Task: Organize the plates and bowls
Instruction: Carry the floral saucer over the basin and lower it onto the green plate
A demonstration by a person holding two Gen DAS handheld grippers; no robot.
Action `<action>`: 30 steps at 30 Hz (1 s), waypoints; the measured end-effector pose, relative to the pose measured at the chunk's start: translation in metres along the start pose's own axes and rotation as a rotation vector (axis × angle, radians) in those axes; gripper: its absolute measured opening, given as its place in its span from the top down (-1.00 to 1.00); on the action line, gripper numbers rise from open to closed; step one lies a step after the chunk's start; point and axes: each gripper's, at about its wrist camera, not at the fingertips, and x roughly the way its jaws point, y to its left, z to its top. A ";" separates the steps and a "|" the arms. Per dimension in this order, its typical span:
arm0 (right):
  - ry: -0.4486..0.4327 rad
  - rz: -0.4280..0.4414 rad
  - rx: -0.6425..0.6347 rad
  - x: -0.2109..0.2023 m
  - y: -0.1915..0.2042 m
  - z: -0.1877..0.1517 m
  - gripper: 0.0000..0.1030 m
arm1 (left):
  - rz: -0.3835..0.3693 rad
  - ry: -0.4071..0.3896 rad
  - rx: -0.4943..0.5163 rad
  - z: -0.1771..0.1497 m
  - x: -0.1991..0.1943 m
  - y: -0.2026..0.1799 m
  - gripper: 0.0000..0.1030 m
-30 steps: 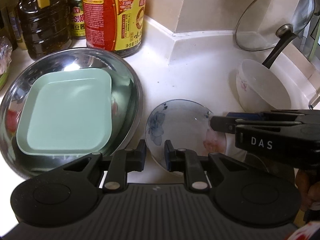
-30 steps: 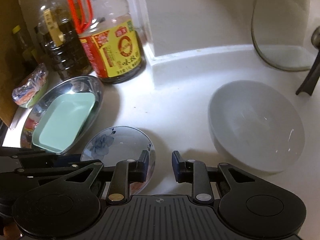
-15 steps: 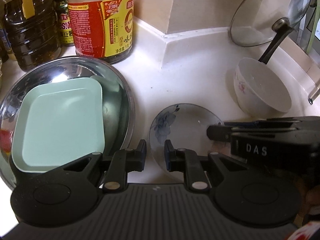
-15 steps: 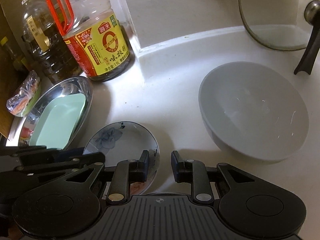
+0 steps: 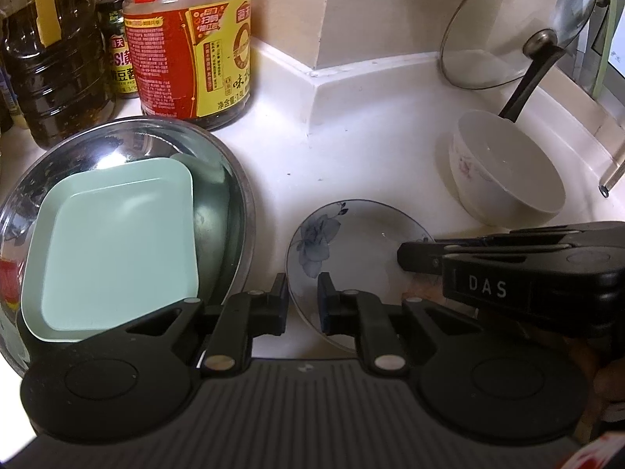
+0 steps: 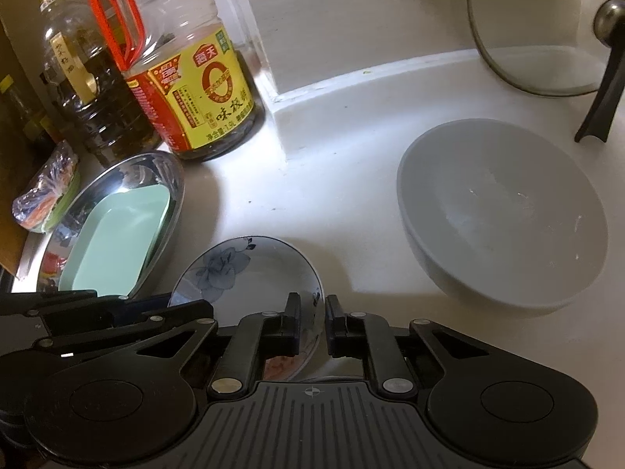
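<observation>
Two big bottles (image 5: pixel 191 39) stand at the back of the white counter (image 5: pixel 371 144), against the wall, with a smaller jar (image 5: pixel 119 47) squeezed between them. A glass lid (image 5: pixel 519 23) leans in the far corner, its dark handle reaching down to just behind a white bowl (image 5: pixel 508 179) with a faint pink flower on its side. Left of centre sits a steel pan (image 5: pixel 234 179) holding a pale green square tray (image 5: pixel 113 246). A plastic-wrapped packet (image 6: pixel 47 191) lies past the pan.

Between pan and bowl, apart from both, is the saucer (image 5: pixel 359 242): small, round, glazed white with a blue flower near its far-left rim and a reddish one near its right edge. The left gripper (image 5: pixel 302 297) has its fingers clenched on the saucer's near-left rim. The right gripper (image 6: pixel 312 320) comes in from the opposite side; its fingers have just been closing and now pinch the right rim between them. The counter around the saucer is bare.
</observation>
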 end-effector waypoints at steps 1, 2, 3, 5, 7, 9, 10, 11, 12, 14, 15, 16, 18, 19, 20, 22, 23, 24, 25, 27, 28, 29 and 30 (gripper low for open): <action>-0.004 -0.003 0.004 -0.001 0.000 0.000 0.76 | -0.002 -0.002 0.004 0.000 0.000 -0.001 0.74; -0.009 -0.006 0.008 -0.002 0.000 0.001 0.76 | -0.004 -0.006 0.007 0.000 -0.001 -0.001 0.74; -0.013 -0.007 0.012 -0.004 -0.001 0.001 0.76 | -0.007 -0.011 0.011 0.000 -0.002 -0.002 0.74; -0.022 -0.009 0.017 -0.007 -0.001 0.003 0.76 | -0.011 -0.018 0.012 0.001 -0.004 -0.003 0.74; -0.032 -0.012 0.017 -0.011 -0.001 0.005 0.77 | -0.014 -0.029 0.016 0.003 -0.007 -0.003 0.74; -0.041 -0.014 0.020 -0.014 0.000 0.007 0.77 | -0.016 -0.038 0.018 0.005 -0.010 -0.004 0.74; -0.045 -0.014 0.021 -0.015 0.000 0.007 0.77 | -0.017 -0.043 0.019 0.006 -0.011 -0.004 0.74; -0.049 -0.015 0.021 -0.017 0.001 0.008 0.77 | -0.018 -0.048 0.019 0.007 -0.013 -0.003 0.74; -0.053 -0.015 0.021 -0.019 0.002 0.009 0.77 | -0.018 -0.052 0.021 0.007 -0.014 -0.003 0.74; -0.061 -0.014 0.021 -0.022 0.004 0.011 0.77 | -0.019 -0.060 0.021 0.008 -0.017 -0.002 0.74; -0.065 -0.014 0.020 -0.023 0.005 0.011 0.77 | -0.019 -0.064 0.020 0.009 -0.019 -0.001 0.74; -0.069 -0.013 0.019 -0.024 0.007 0.012 0.77 | -0.018 -0.069 0.019 0.009 -0.021 0.000 0.74; -0.075 -0.007 0.015 -0.026 0.011 0.014 0.78 | -0.012 -0.077 0.013 0.010 -0.024 0.003 0.74; -0.078 -0.005 0.012 -0.026 0.013 0.015 0.78 | -0.010 -0.081 0.010 0.010 -0.026 0.006 0.74; -0.081 -0.002 0.008 -0.027 0.016 0.015 0.78 | -0.007 -0.086 0.006 0.010 -0.028 0.008 0.74; -0.086 0.007 -0.002 -0.027 0.024 0.017 0.78 | 0.002 -0.096 -0.004 0.010 -0.033 0.015 0.74; -0.088 0.012 -0.006 -0.027 0.028 0.019 0.78 | 0.008 -0.100 -0.010 0.010 -0.036 0.018 0.74; -0.090 0.019 -0.014 -0.026 0.033 0.020 0.78 | 0.015 -0.104 -0.018 0.010 -0.038 0.022 0.74; -0.090 0.026 -0.021 -0.025 0.038 0.021 0.78 | 0.023 -0.107 -0.027 0.010 -0.039 0.027 0.74; -0.091 0.041 -0.039 -0.022 0.049 0.024 0.79 | 0.040 -0.114 -0.044 0.010 -0.043 0.037 0.74; -0.090 0.050 -0.049 -0.019 0.054 0.025 0.79 | 0.049 -0.118 -0.053 0.010 -0.046 0.043 0.74; -0.089 0.058 -0.057 -0.017 0.059 0.026 0.79 | 0.057 -0.121 -0.062 0.010 -0.048 0.048 0.74; -0.088 0.066 -0.065 -0.015 0.064 0.027 0.79 | 0.065 -0.123 -0.071 0.010 -0.050 0.054 0.74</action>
